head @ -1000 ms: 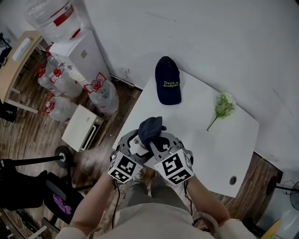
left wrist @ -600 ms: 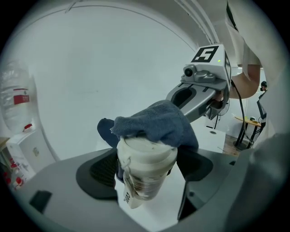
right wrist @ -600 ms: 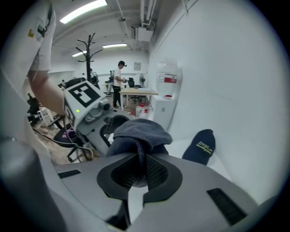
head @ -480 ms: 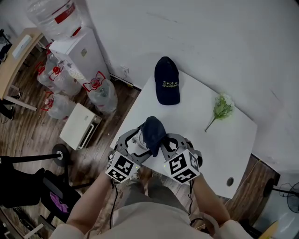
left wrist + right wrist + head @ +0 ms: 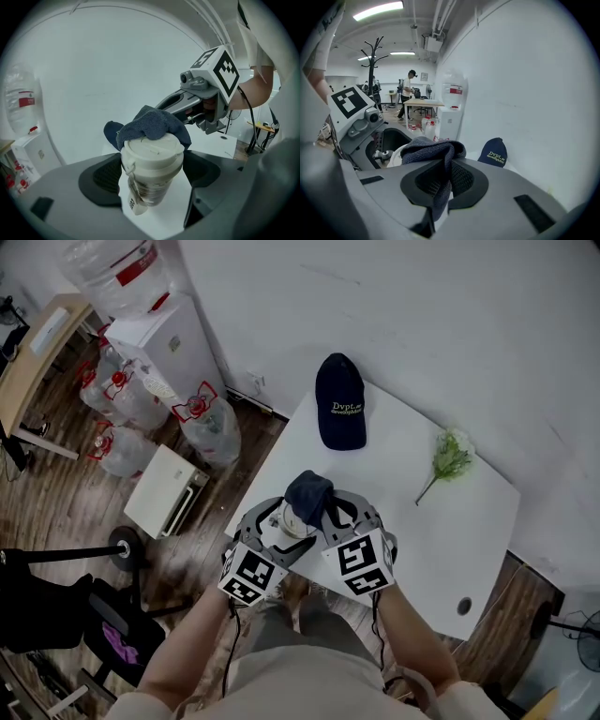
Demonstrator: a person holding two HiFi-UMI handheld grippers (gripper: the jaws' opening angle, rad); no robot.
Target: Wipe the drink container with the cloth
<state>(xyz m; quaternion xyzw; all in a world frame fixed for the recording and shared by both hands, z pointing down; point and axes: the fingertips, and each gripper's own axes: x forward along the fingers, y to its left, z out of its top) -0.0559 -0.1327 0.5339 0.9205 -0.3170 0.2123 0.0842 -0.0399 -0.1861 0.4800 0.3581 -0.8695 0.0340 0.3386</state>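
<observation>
Drink container sits clamped between the jaws of the left gripper. The right gripper, jaws pinching the cloth, presses it on the lid. Wiping seems underway, with the sides likely undone.

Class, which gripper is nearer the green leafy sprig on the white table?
Right. The right gripper, clamping the dark blue cloth, sits towards the green sprig; the left gripper, clamping the pale lidded cup, lies farther off.

Office-like workroom: water dispenser, spare water jugs, coat stand, wooden desk, ceiling strip lights.
</observation>
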